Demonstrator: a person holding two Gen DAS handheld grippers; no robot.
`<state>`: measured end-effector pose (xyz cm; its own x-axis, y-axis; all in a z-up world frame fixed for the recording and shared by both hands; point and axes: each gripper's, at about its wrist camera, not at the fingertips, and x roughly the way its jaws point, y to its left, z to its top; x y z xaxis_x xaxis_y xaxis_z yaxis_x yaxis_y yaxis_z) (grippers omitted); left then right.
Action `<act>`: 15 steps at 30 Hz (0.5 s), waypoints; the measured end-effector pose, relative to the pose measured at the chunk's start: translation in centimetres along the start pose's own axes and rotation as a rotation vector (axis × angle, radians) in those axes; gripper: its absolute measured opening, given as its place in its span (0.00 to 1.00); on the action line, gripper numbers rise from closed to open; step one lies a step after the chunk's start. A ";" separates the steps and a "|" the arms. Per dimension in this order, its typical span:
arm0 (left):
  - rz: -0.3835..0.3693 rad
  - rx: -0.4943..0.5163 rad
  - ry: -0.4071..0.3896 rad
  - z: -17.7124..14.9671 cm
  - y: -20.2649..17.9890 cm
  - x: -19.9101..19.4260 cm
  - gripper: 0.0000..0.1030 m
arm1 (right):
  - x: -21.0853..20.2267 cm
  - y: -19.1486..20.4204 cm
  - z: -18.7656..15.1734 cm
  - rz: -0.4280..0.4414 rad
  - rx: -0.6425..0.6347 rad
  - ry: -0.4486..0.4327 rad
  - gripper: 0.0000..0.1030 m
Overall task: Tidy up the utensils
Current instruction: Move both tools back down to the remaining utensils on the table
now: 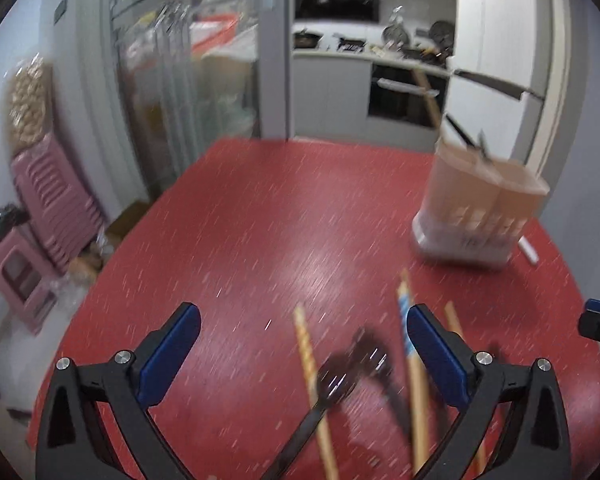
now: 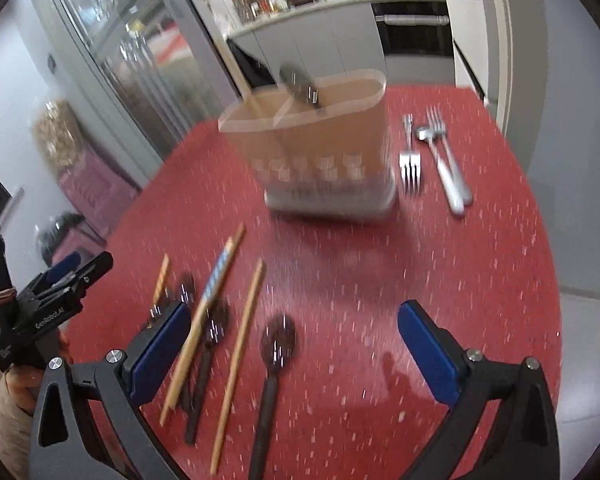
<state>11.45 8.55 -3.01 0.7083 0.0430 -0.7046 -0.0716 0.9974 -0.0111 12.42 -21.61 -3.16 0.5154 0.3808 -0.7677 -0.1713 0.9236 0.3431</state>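
Observation:
A tan utensil holder (image 2: 312, 144) with a white base stands on the red table (image 2: 460, 280); a wooden chopstick and a dark utensil stick out of it. Loose wooden chopsticks (image 2: 240, 352), a blue-patterned chopstick (image 2: 212, 284) and black plastic spoons (image 2: 278, 344) lie in front of it. My right gripper (image 2: 296, 310) hangs open above the black spoon, empty. My left gripper (image 1: 302, 314) is open and empty over a chopstick (image 1: 312, 380) and a black utensil (image 1: 340, 376). The holder (image 1: 480, 200) sits far right in the left wrist view.
Metal forks (image 2: 410, 160) and a metal spoon (image 2: 444, 160) lie right of the holder. A small white object (image 1: 528, 250) lies by the holder's base. Pink stools (image 1: 48, 208) stand on the floor left of the table. Kitchen counters are behind.

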 end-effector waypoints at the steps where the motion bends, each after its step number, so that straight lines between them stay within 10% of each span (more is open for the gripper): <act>1: 0.005 -0.003 0.014 -0.6 0.3 0.2 1.00 | 0.4 0.2 -0.6 -0.002 0.002 0.025 1.00; 15: -0.035 0.168 0.134 -6.1 2.8 2.7 1.00 | 3.5 1.0 -4.9 -0.066 0.023 0.176 1.00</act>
<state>8.84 11.11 -9.25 0.6078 0.0116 -0.7940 0.0773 0.9943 0.0737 9.95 -19.11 -8.11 0.3695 0.3235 -0.8711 -0.1216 0.9462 0.2998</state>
